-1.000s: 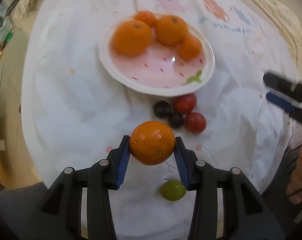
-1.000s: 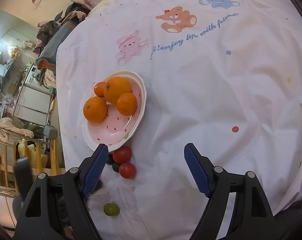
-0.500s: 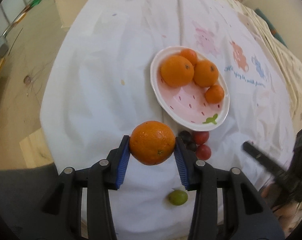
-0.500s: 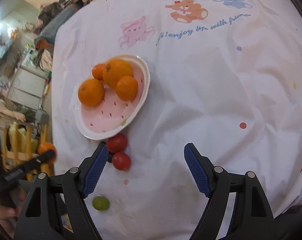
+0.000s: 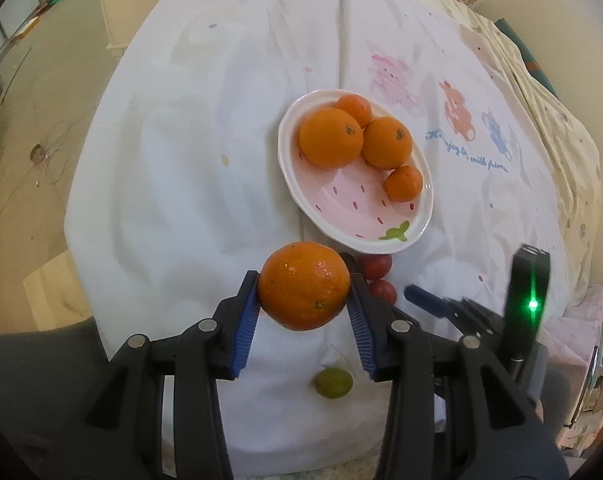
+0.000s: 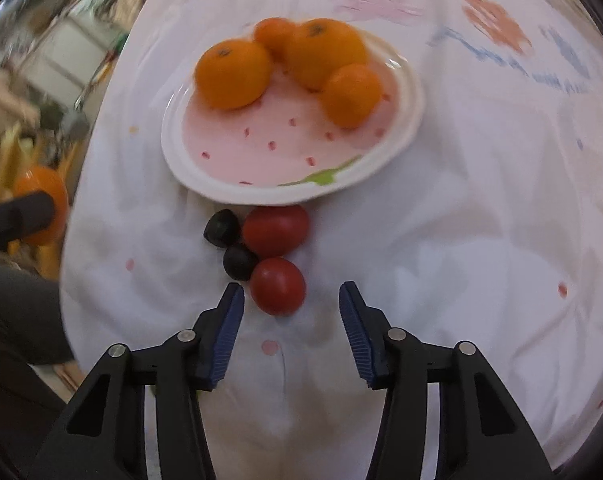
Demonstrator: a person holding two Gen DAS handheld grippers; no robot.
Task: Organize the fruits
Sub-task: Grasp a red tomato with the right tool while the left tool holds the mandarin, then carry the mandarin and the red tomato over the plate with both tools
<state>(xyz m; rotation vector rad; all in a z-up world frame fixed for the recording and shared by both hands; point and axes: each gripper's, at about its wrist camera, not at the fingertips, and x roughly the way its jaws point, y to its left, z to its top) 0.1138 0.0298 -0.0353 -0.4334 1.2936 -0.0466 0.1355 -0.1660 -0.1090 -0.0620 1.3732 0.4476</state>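
Since a second ago, my right gripper (image 6: 291,312) has swung in low over the small fruits at the near rim of the plate, and its jaws are closing; nothing sits between the pads yet, though the nearer red tomato (image 6: 277,286) lies just beyond the tips. My left gripper (image 5: 303,306) has lifted and rolled, so the plate now shows to the right of centre in its view.

Largest first: the white cloth (image 5: 181,184), printed with cartoon animals, covers the table. On it stands the pink strawberry-pattern plate (image 5: 341,216), carrying four oranges (image 5: 330,137) bunched along its far side. My left fingers (image 5: 245,320) pinch a fifth orange (image 5: 304,285) firmly by its sides, held in the air near the plate's near-left rim.

Just at the plate's near edge, the farther red tomato (image 6: 275,230) touches the nearer one's neighbours: two dark round fruits (image 6: 221,227) to the left. A small green fruit (image 5: 333,383) lies alone, nearest of all.
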